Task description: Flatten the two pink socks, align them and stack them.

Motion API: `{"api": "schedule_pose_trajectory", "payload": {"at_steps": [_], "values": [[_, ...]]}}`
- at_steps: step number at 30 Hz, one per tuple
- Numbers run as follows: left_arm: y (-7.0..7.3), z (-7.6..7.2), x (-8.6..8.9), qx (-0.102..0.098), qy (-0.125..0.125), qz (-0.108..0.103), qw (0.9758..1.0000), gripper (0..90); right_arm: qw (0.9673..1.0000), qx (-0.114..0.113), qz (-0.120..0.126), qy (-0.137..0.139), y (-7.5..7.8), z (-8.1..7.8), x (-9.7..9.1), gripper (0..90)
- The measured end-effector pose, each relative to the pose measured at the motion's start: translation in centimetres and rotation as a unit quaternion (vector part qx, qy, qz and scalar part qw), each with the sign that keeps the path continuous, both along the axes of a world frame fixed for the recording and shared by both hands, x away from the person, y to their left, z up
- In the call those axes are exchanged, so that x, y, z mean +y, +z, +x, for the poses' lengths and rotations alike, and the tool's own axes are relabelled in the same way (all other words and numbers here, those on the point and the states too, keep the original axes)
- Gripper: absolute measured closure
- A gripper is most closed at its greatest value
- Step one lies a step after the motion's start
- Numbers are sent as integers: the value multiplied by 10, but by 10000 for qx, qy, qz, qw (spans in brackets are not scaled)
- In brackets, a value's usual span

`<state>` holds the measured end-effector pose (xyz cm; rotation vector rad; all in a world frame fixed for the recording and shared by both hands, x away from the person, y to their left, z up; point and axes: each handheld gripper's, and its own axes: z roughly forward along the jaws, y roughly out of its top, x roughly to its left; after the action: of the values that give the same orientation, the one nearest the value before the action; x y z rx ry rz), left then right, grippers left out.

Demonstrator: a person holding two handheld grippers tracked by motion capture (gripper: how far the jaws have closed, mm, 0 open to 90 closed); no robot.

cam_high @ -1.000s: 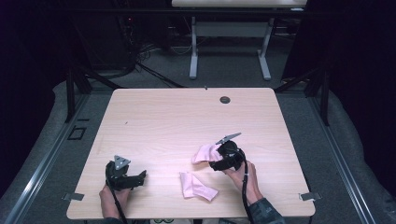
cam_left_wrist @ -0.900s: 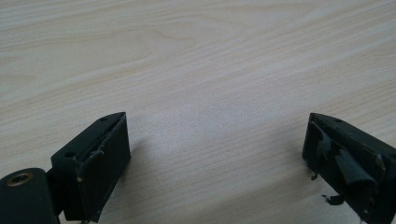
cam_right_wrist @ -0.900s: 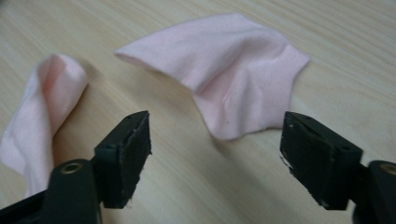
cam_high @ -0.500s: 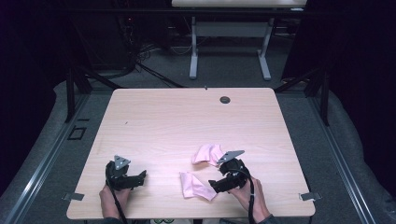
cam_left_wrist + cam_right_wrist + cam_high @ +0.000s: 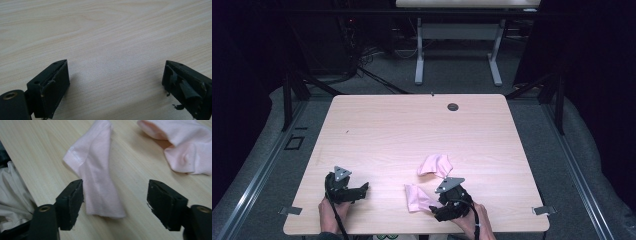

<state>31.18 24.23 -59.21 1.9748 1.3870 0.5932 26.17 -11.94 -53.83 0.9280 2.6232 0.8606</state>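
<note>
Both grippers sit near the surface's (image 5: 377, 125) near edge, jaws spread and empty. The right gripper (image 5: 115, 195) straddles a flat pink sock (image 5: 96, 172); a crumpled pink sock (image 5: 435, 164) lies just beyond. The left gripper (image 5: 115, 80) rests over bare wood.

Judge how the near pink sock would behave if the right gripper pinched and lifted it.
The near sock looks thin and lies flat and creased, so it would probably droop limply. Likely very light. Its ribbed knit should grip the right gripper rather than slip.
</note>
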Motion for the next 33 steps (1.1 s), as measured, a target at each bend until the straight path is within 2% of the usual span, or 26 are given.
{"api": "schedule_pose_trajectory", "payload": {"at_steps": [2,4,5,6,9,12,14,15,17,18,22,24,27,29,32,33], "values": [[0,1,-1,56,109,84,9999,14,9999,3,-102,91,-6,-3,5,365],[2,-1,0,96,67,178,9998,0,9998,-15,-155,112,-11,-5,10,436],[3,-2,-1,86,105,286,9995,0,9996,-1,-242,176,-12,-5,11,462],[5,-5,-2,-5,145,376,9992,0,9995,2,-250,171,-14,-5,12,513],[13,-11,-6,-121,175,293,9993,0,9995,59,-277,161,-19,-1,14,673],[21,-19,-16,-89,38,156,9998,6,9994,279,-92,156,-22,4,12,775],[23,-26,-27,-86,-179,38,9998,21,9983,532,232,15,-22,10,8,794],[24,-28,-31,-92,-287,47,9995,23,9971,650,386,-2,-21,13,5,796],[25,-35,-44,-128,-567,-32,9983,25,9946,806,633,-148,-17,18,0,798],[25,-36,-49,-147,-648,24,9978,26,9930,872,767,-197,-14,21,-2,797],[26,-45,-71,-346,-1114,27,9932,34,9892,1008,1027,-265,-3,29,-7,794],[25,-47,-82,-404,-1304,22,9906,38,9886,1028,1063,-286,0,32,-8,793],[22,-47,-95,-447,-1477,35,9880,62,9865,1127,1156,-263,7,36,-11,793],[20,-46,-102,-462,-1518,34,9873,73,9847,1151,1273,-300,10,37,-11,793],[18,-45,-110,-525,-1576,-112,9860,92,9835,1154,1370,-262,16,39,-11,793],[17,-45,-114,-530,-1641,-129,9849,101,9832,1162,1385,-259,18,40,-11,793]]}}
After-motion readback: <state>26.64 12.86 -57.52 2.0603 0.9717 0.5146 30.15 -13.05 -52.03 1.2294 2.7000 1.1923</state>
